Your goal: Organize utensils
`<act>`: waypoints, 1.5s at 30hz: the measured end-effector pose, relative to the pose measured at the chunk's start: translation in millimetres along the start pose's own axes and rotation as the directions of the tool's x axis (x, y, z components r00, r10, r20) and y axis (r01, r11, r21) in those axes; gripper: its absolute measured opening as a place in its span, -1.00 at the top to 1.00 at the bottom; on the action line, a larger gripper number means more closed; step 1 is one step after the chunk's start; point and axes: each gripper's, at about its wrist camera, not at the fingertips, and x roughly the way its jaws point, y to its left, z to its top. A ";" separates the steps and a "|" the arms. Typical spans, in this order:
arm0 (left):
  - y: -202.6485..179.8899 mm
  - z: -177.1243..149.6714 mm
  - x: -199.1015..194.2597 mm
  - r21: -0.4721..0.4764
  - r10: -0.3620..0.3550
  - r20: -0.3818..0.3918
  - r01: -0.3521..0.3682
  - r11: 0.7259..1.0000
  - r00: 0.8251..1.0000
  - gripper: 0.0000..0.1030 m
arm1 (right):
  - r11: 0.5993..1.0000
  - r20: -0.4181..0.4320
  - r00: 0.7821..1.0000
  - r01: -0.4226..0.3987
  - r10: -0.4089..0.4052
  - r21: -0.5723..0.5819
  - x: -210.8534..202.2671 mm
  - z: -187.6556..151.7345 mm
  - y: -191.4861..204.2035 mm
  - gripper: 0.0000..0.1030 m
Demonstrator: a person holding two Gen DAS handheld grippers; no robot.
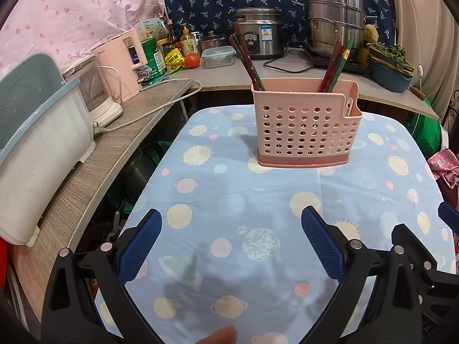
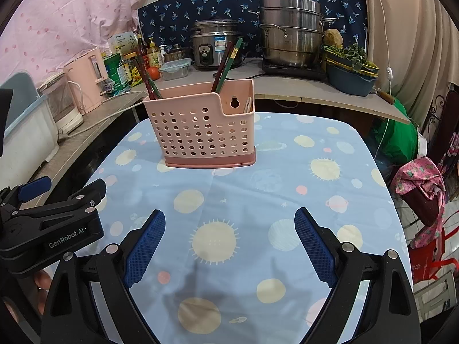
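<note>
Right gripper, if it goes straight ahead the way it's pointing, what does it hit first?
Probably the pink utensil holder. The open right gripper has only bare tablecloth ahead until there, though depth is uncertain.

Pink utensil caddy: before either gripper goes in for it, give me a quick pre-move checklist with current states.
1. Left gripper free: ok, jaws wide apart, nothing between them.
2. Right gripper free: ok, jaws wide apart, empty.
3. Pink utensil caddy upright on the tablecloth: ok, base flat, not tilted.
4. Chopsticks stowed: ok, one bundle leans at the caddy's left end, another leans right of the middle.
5. Loose utensils left on the tablecloth: cannot tell; none shows in either view, but the near edge is hidden behind the grippers.
6. Small right-hand compartment: cannot tell, a pale utensil peeks out, type unclear.
</note>
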 end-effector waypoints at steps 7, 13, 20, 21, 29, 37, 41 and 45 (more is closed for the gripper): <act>-1.5 -0.3 -0.8 0.003 0.004 0.004 -0.004 1.000 1.000 -0.81 | 1.000 -0.001 1.000 0.000 0.000 -0.001 1.6 -1.1 0.6 -0.70; -0.7 -1.6 -1.2 0.001 0.007 0.006 -0.007 1.000 1.000 -0.82 | 1.000 -0.001 1.000 0.001 -0.001 0.000 3.1 -2.7 1.4 -0.70; -0.8 -2.3 -1.4 0.000 0.010 0.009 -0.010 1.000 1.000 -0.82 | 1.000 0.001 1.000 0.004 -0.004 -0.004 3.0 -3.6 2.3 -0.70; -1.0 -2.3 -1.4 0.002 0.008 0.010 -0.008 1.000 1.000 -0.81 | 1.000 0.001 1.000 0.005 -0.005 -0.003 3.1 -3.7 2.2 -0.70; -8.1 -2.1 -4.8 0.023 0.004 0.021 -0.005 1.000 1.000 -0.81 | 1.000 0.002 1.000 0.010 -0.010 0.001 2.4 -2.9 -1.9 -0.70; -9.1 -2.0 -3.7 0.013 0.017 0.012 -0.017 1.000 1.000 -0.81 | 1.000 0.000 1.000 0.010 -0.010 0.000 2.7 -2.1 -3.9 -0.70; -8.4 -2.1 -2.3 0.005 0.017 0.006 -0.017 1.000 1.000 -0.81 | 1.000 0.000 1.000 0.011 -0.011 0.001 2.6 -2.1 -4.1 -0.70; -8.2 -1.9 -2.3 0.004 0.016 0.005 -0.016 1.000 1.000 -0.81 | 1.000 0.000 1.000 0.012 -0.012 0.000 3.0 -2.2 -5.1 -0.70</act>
